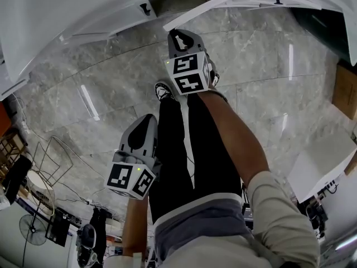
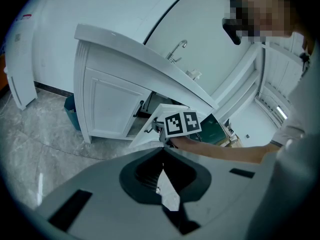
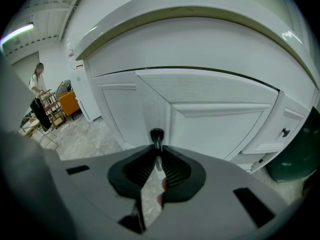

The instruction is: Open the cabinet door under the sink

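Cabinet door (image 3: 220, 129) is standing partly swung out from the cabinet front, under the sink counter (image 2: 125, 44). You are clamping your right tool (image 3: 158, 160) on the stem of the door's black handle (image 3: 157, 134), with the knob end sticking out just past the jaw tips. In the head view your right arm is reaching forward to the door's free edge. You are holding your left tool (image 2: 162, 159) well back from the cabinet, near your thigh, with its jaws closed together and nothing between them.

A curved faucet (image 2: 177, 49) is rising from the counter top. The neighbouring door (image 2: 107, 106) is sitting flush in the cabinet front. You are standing on a floor (image 1: 111, 77) of grey marbled tile. A blue bin (image 2: 70, 111) is sitting on it beside the cabinet's end. Far off in the right gripper view, a person (image 3: 36, 76) is standing near an orange chair (image 3: 68, 103).
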The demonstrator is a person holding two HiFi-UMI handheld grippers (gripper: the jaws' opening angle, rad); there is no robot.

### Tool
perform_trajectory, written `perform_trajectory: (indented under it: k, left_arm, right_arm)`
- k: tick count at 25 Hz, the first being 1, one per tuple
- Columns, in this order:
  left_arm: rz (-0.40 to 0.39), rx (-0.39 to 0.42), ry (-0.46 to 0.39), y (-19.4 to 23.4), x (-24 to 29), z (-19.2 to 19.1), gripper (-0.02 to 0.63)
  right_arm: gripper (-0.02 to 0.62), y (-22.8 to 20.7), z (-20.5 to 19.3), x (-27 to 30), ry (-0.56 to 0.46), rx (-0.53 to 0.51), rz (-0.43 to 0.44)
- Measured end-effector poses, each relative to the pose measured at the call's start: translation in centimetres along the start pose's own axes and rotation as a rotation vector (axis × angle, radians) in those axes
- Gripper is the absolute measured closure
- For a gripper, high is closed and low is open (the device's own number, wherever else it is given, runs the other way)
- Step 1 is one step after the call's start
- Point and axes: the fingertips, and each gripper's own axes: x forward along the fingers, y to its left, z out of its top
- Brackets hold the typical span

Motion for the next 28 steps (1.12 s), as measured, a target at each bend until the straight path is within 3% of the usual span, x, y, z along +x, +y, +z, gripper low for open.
perform_trajectory:
  k: [28]
  left_arm:
    - [0.0,0.036,0.007,-3.1,-0.2,0.2,0.606]
  right_arm:
    - [0.549,-0.4,-1.9,-2.3,-0.001,0.027,0.035]
